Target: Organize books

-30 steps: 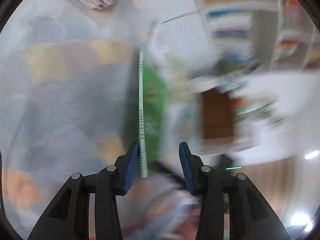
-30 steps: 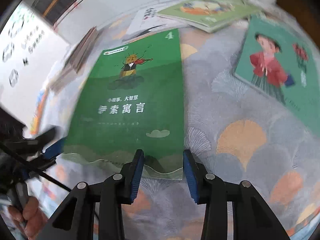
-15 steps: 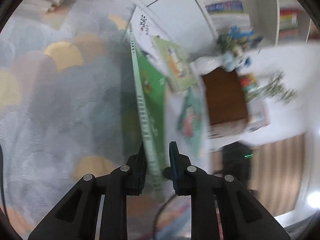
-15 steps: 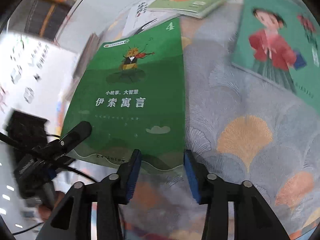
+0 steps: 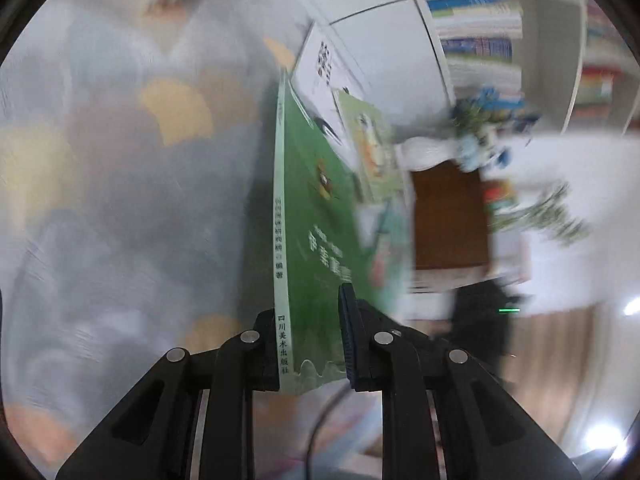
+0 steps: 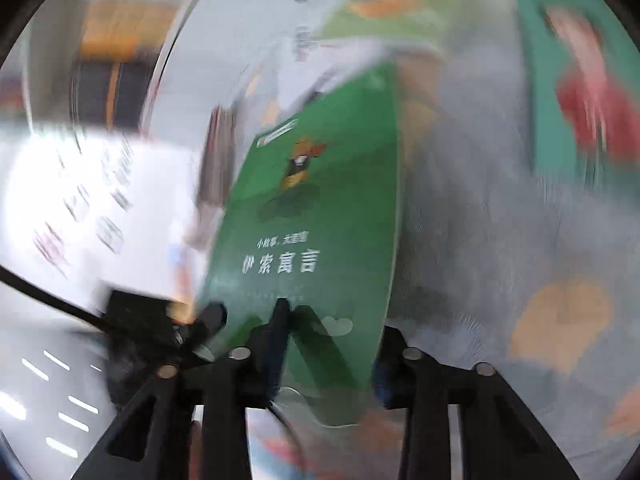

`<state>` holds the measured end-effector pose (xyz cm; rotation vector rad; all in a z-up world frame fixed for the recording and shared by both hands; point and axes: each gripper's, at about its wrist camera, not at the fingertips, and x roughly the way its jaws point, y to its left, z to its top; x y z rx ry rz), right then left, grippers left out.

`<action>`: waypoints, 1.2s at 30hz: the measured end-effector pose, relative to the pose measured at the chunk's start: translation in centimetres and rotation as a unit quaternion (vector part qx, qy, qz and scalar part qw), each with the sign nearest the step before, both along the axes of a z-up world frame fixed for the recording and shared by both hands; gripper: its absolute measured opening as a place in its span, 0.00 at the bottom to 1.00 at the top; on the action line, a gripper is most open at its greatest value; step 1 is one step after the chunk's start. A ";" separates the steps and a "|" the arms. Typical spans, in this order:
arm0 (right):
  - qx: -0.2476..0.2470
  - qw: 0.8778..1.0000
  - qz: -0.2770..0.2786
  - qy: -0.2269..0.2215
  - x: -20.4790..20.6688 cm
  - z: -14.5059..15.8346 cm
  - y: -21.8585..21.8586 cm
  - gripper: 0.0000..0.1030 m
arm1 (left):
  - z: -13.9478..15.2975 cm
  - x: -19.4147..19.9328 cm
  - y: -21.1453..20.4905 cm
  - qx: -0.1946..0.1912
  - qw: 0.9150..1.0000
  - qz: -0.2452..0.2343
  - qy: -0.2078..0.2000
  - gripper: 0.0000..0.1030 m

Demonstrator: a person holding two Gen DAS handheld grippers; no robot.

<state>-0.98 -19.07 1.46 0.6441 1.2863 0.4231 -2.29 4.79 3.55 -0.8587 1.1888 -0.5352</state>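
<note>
A green book with white Chinese title (image 6: 320, 216) is lifted at an angle above the patterned cloth. My left gripper (image 5: 310, 344) is shut on the green book (image 5: 316, 216) at its spine end; the pale spine runs up from the jaws. My right gripper (image 6: 328, 364) stands open, its fingers either side of the book's lower edge, and the left gripper (image 6: 200, 328) shows at the book's left corner. The right wrist view is blurred.
A grey cloth with yellow fan shapes (image 5: 120, 184) covers the table. A white book (image 5: 324, 68) and a light green book (image 5: 372, 140) lie beyond. A teal book with a red-dressed girl (image 6: 580, 80) lies right. Bookshelves (image 5: 476, 20) and a brown box (image 5: 448, 216) stand behind.
My left gripper closed on the green book's spine and tilted it up off the cloth. My right gripper stayed open as the book rose between its fingers.
</note>
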 end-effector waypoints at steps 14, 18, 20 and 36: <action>-0.191 0.924 0.157 -0.292 0.7 12.9 13.2 0.33 | 10.4 2.1 9.3 0.017 0.982 0.085 -0.166 0.21; -0.162 0.926 0.189 -0.283 6.2 12.1 19.2 0.33 | 9.0 5.2 13.4 0.080 0.978 0.135 -0.140 0.21; -0.151 0.932 0.201 -0.261 8.5 10.9 21.6 0.33 | 7.3 6.7 15.5 0.087 0.977 0.156 -0.113 0.21; -0.139 0.955 0.224 -0.138 18.6 4.0 30.7 0.35 | 3.3 8.3 24.5 0.158 0.942 0.294 -0.036 0.25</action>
